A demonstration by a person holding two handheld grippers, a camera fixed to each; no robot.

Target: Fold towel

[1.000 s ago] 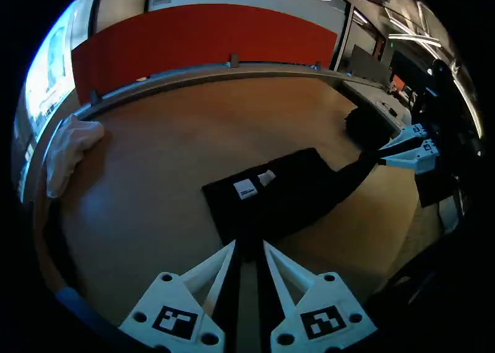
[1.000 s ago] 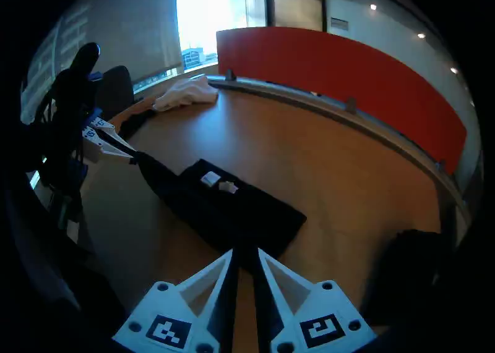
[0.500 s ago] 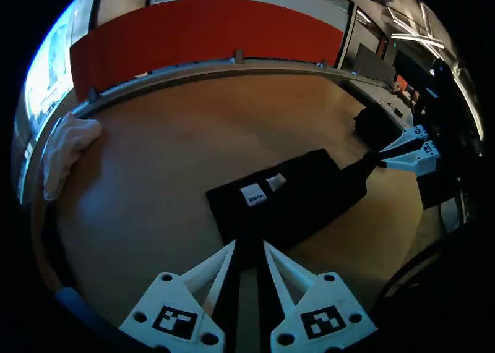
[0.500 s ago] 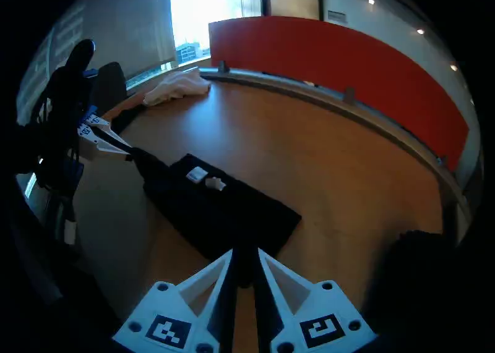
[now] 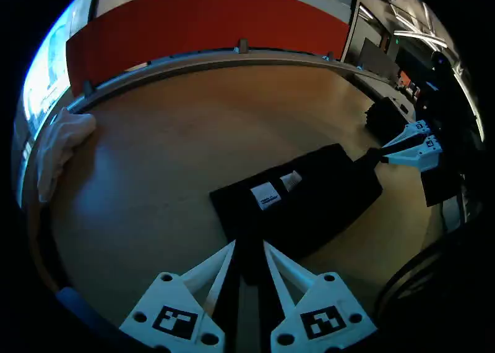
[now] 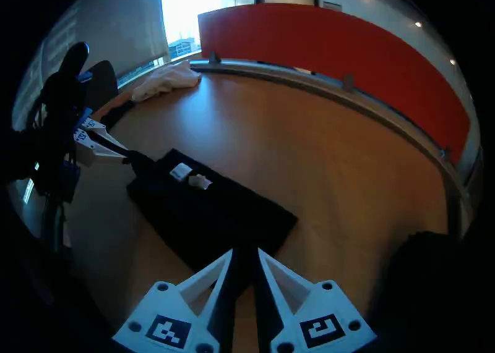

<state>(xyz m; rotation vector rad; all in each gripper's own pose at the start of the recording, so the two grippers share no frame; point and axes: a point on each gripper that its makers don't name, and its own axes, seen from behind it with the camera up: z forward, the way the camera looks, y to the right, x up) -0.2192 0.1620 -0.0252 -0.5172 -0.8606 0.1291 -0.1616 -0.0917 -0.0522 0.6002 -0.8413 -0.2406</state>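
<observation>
My left gripper (image 5: 249, 249) and right gripper (image 6: 245, 254) each pinch one end of the black towel (image 5: 309, 192). Its length stretches between them across the table (image 5: 185, 136).

Both cameras look low and close from opposite ends of the black fabric towel (image 5: 315, 195), sharing the brown wooden surface (image 5: 179, 136).

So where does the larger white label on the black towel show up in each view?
Left gripper view: the larger white label lies just right of centre, on the black towel.
Right gripper view: the label lies left of centre, near the towel's far-left end.
Shared landmark: the crumpled white cloth at the table's edge, far left in the left gripper view, upper left in the right gripper view.
</observation>
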